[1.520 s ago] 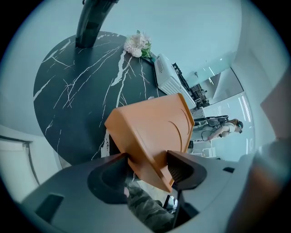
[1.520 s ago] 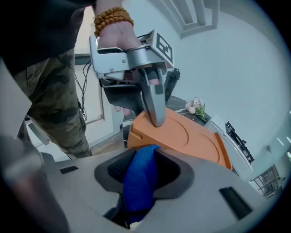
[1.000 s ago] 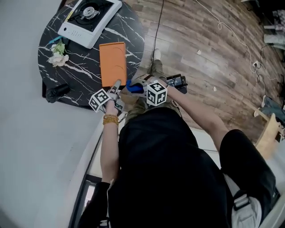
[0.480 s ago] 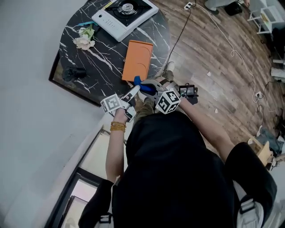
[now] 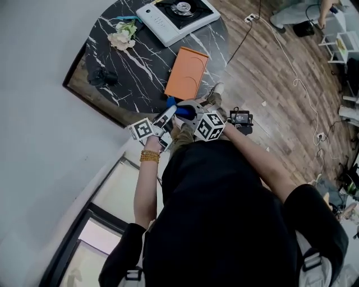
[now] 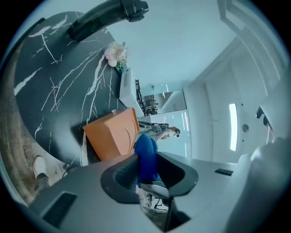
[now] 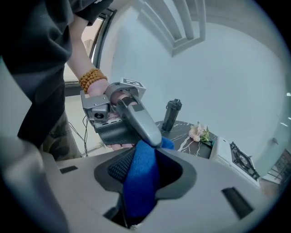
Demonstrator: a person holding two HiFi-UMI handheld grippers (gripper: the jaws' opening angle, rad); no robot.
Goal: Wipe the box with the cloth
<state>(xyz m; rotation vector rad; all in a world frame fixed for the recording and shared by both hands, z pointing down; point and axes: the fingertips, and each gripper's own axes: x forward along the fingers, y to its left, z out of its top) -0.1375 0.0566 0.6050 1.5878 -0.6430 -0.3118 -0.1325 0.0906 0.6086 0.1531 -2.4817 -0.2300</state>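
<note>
The orange box lies flat near the edge of the black marble table, and shows beyond the jaws as the orange box. Off the table's edge, in front of the person, both grippers meet at a blue cloth. My right gripper is shut on the cloth. My left gripper has just been closing, and the cloth sits pinched between its jaws. In the right gripper view, a left finger lies against the cloth's upper end.
A white single-burner stove stands at the table's far end. White flowers and a lying black bottle are on its left side. Cables run over the wooden floor. A grey wall is at the left.
The head view has swung, so the table sits further up and turned. Both grippers came away from the box's near end, and the left jaws closed on the cloth the right one carries.
</note>
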